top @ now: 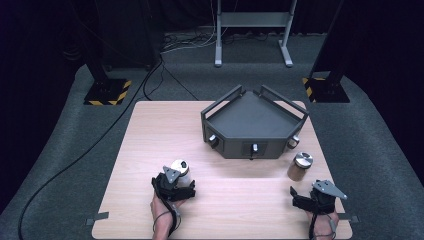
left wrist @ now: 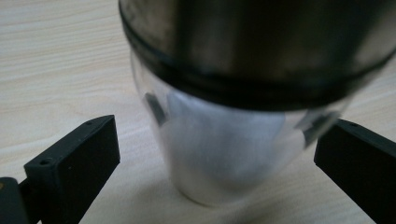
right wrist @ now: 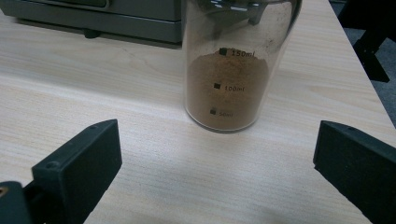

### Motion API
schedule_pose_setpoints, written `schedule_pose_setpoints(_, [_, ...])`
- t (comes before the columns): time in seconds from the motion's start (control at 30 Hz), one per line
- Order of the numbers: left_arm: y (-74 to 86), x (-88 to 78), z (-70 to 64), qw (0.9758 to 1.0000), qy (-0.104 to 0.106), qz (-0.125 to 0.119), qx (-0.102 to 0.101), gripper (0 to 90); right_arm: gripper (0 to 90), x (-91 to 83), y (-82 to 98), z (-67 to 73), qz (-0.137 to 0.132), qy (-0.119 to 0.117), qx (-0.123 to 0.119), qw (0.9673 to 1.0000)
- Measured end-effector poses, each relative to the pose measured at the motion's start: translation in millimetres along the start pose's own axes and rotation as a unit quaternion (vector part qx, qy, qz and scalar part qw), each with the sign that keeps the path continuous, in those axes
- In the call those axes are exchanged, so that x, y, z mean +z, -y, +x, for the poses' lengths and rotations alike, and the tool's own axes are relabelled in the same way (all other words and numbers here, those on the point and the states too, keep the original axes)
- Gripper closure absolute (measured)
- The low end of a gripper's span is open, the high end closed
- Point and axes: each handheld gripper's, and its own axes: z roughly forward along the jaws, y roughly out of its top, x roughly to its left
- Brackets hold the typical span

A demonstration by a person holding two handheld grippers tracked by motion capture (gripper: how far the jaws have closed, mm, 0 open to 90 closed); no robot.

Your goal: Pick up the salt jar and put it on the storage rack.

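- Left gripper (top: 181,186): jaws wide, either side of clear metal-lidded jar of white powder (left wrist: 224,144), not touching it (close-up blurred).
- Right gripper (top: 305,192): jaws wide, holding nothing; clear metal-lidded jar of brown powder (right wrist: 227,84) stands just ahead.
- Dark grey angular tray (top: 252,120) on light wooden table (top: 150,135), behind both jars.

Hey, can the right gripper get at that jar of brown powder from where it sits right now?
Probably yes. The right gripper is open and faces the brown powder jar, with bare table between them. The grey tray stands behind, out of the way.
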Motion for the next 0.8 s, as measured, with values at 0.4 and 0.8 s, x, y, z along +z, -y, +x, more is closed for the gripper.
schedule_pose_setpoints(0.4, [-6.0,10.9,-5.6,0.9998,-0.019,-0.001,0.004,1.8,0.3,-0.8,1.5,-0.4,-0.004,0.0,0.003,1.0])
schedule_pose_setpoints(0.8, [1.3,11.3,1.2,0.9997,0.003,-0.022,-0.01,30.5,1.2,-1.3,2.8,-1.0,-0.008,0.0,0.005,1.0])
